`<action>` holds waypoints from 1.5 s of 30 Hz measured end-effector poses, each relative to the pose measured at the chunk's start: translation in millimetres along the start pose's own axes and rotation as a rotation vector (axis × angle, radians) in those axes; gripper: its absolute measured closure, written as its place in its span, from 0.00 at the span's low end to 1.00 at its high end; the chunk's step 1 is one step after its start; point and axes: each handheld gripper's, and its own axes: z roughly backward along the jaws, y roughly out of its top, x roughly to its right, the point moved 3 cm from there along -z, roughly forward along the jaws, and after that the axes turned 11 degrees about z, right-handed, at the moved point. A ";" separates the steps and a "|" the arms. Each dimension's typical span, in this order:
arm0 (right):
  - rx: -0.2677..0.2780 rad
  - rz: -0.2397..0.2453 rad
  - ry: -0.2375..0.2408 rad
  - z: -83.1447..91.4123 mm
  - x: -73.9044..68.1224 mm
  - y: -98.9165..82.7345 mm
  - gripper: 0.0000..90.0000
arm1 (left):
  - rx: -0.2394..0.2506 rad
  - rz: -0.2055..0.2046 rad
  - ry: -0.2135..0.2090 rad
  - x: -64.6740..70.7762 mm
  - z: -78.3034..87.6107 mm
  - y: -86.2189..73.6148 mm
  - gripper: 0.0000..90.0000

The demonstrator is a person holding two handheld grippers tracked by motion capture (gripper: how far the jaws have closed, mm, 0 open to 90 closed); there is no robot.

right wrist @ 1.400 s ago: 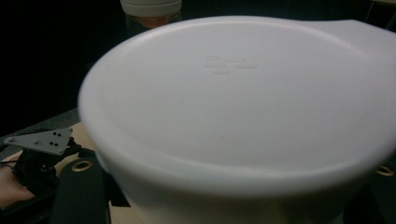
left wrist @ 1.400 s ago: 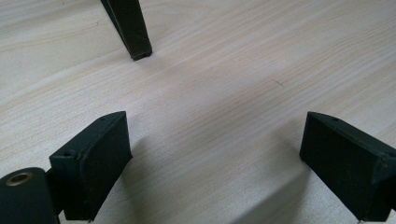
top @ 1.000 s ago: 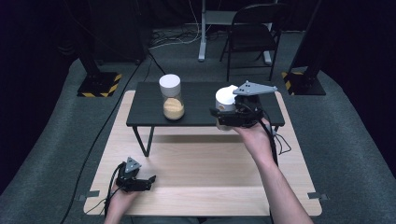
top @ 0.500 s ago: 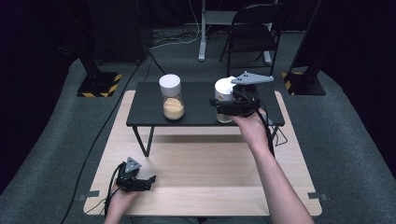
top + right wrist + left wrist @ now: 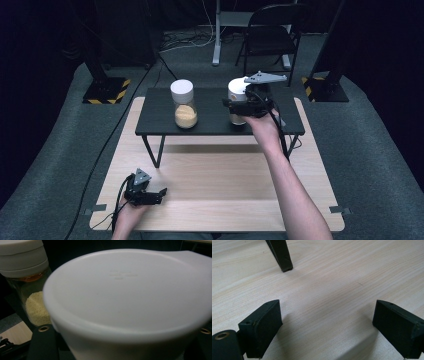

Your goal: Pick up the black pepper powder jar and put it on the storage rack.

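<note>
My right tool [image 5: 239,106] was clamped around a white lidded jar [image 5: 237,94] on the small black raised table [image 5: 210,122], toward its right side; in the right gripper view the jar's white lid [image 5: 130,292] loomed close between the jaws. The jar stood upright, though I could not tell whether its base touched the black surface. To its left, well apart, stood a glass jar [image 5: 184,107] with a white cap [image 5: 181,90], partly full of yellow grains [image 5: 37,308]. My left tool [image 5: 155,194] rested low on the near left of the light wooden tabletop [image 5: 225,190], its jaws spread wide with nothing between them, pointing toward a black table leg [image 5: 280,255].
</note>
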 end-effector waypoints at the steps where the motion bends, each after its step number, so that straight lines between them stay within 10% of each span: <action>1: 0.002 -0.001 0.002 -1.4 1.0 -0.8 0.31 | 0.000 0.000 0.000 0.0 0.0 0.0 0.09; 45: 0.008 -0.062 0.019 7.3 8.1 -32.7 0.21 | 0.000 -0.001 -0.001 0.0 0.0 -0.2 0.09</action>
